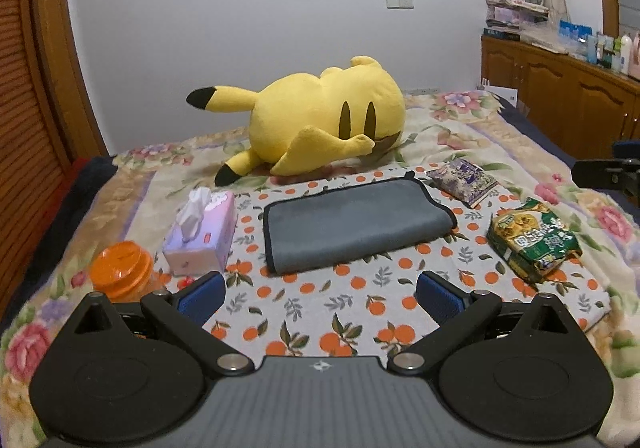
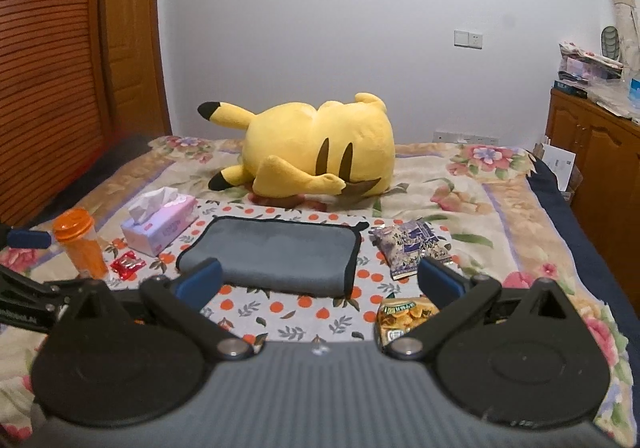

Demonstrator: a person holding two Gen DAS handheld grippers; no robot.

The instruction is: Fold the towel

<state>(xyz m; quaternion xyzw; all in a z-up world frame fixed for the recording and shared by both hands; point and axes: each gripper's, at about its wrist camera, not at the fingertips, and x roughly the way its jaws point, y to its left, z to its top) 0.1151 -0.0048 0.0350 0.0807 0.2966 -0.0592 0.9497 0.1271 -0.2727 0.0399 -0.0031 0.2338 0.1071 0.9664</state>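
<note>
The grey towel (image 1: 352, 222) lies folded into a flat rectangle with a dark trimmed edge, on an orange-print cloth (image 1: 320, 308) spread over the near part of the bed (image 1: 472, 128) — roughly at the middle of that cloth. Nothing touches it.

The left tool (image 1: 320, 294) hovers over the near edge of the cloth, its blue-padded fingers (image 1: 202, 294) spread wide with nothing between them, just short of the towel's near edge. The right tool (image 2: 320, 280) is likewise released and holds nothing; in the right wrist view its left pad overlaps the towel's near left corner, though contact cannot be judged.

Toward the left edge of the bed, a pink tissue box (image 1: 202, 234) sits just beside the towel, with an orange-lidded jar (image 1: 120, 270) nearer the left corner and a small red wrapper (image 2: 126, 265) between them. Toward the right edge lie a purple snack packet (image 1: 464, 176) and, nearer, a green snack bag (image 1: 534, 238) — both apart from the towel.

A yellow plush toy (image 1: 320, 116) lies on its side on the floral blanket beyond the cloth, near the far edge of the bed. Wooden cabinets (image 1: 560, 96) stand past the right edge
</note>
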